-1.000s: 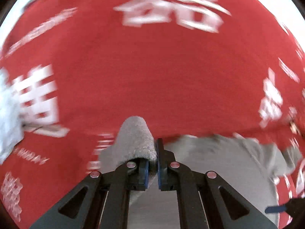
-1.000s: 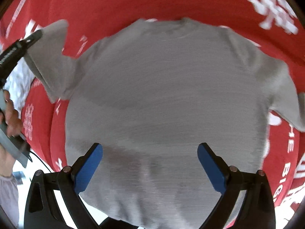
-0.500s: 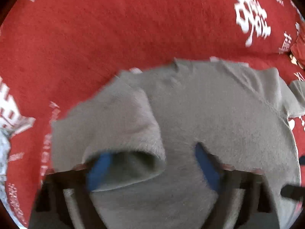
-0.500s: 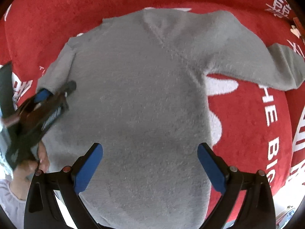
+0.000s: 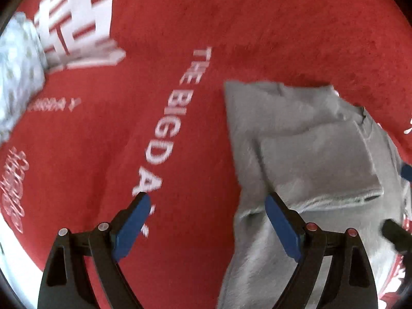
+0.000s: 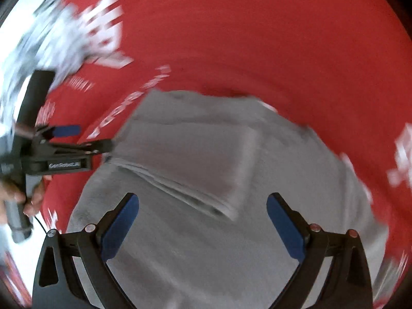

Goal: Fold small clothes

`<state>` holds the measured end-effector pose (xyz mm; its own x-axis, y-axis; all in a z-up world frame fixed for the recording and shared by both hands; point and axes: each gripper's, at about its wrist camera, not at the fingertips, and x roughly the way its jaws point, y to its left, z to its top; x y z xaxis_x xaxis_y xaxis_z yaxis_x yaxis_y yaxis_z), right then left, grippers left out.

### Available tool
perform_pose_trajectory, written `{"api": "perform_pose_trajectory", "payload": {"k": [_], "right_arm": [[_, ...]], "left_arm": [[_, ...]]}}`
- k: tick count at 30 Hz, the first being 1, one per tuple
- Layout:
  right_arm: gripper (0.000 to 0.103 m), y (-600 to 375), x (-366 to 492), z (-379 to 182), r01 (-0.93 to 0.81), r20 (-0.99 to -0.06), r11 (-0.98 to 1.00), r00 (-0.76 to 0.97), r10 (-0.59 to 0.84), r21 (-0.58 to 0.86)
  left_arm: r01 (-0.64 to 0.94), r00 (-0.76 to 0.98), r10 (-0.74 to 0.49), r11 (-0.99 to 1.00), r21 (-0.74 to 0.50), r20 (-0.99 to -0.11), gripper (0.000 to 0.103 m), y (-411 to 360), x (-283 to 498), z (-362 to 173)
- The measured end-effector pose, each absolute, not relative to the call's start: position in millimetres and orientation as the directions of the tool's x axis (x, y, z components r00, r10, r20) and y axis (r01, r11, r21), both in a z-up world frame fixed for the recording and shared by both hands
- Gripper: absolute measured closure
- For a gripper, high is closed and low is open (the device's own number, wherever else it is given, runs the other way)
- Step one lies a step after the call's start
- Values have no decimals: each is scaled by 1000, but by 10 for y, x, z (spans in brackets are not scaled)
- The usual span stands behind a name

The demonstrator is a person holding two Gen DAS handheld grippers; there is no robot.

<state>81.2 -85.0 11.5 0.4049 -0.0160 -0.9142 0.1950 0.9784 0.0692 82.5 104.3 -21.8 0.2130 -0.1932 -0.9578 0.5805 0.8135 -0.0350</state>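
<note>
Now both sleeves lie folded across the grey sweater (image 6: 195, 244) on the red cloth (image 5: 257, 25).

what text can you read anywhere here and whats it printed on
"THE BIG DA" in white on the red cloth; the left tool hides what follows.
"GenRobot.AI" on the left tool's body, in the right wrist view.
Large white characters at the cloth's upper left: too blurred to read.
Small white line and outlined script on the cloth: unreadable.
Grey sweater: no text seen.
</note>
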Motion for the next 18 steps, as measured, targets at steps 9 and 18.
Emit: {"api": "perform_pose_trajectory", "payload": {"k": [9,18], "right_arm": [[39,-644,1195,-348,120,-946,990,307,-105,-71],[93,-1738,412,86,637,-856,692,514,-54,339]], "left_arm": [[567,185,-187,822,-51,-965,12,1097,729,-505],[536,176,-198,841,-75,-964,12,1152,927,-585]]}}
